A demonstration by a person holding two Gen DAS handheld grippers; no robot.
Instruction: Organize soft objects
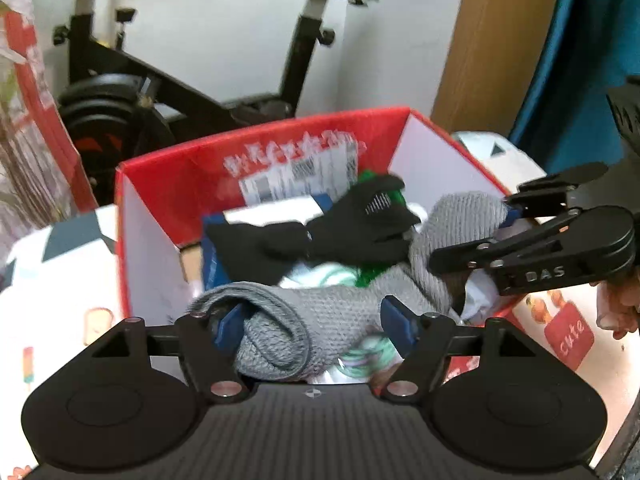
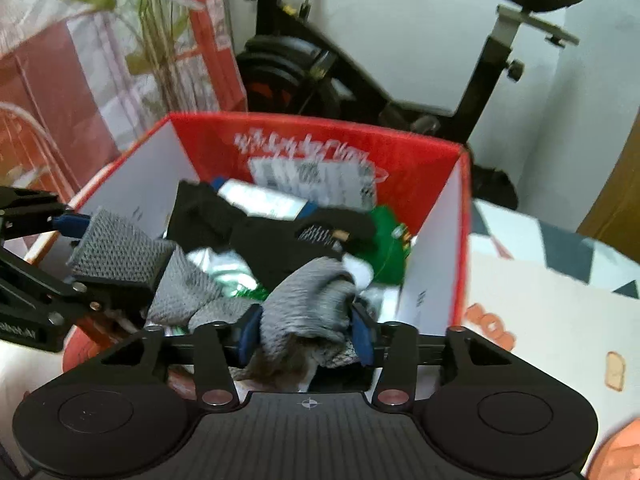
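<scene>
Red box walls [image 1: 256, 168] are hemming in both sides. Piled socks [image 1: 320, 240] are filling the floor; only overhead is staying open.

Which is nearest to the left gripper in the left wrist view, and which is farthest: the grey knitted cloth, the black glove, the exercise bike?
1. grey knitted cloth, between the left gripper fingers.
2. black glove, mid-box.
3. exercise bike, behind the red box.
</scene>
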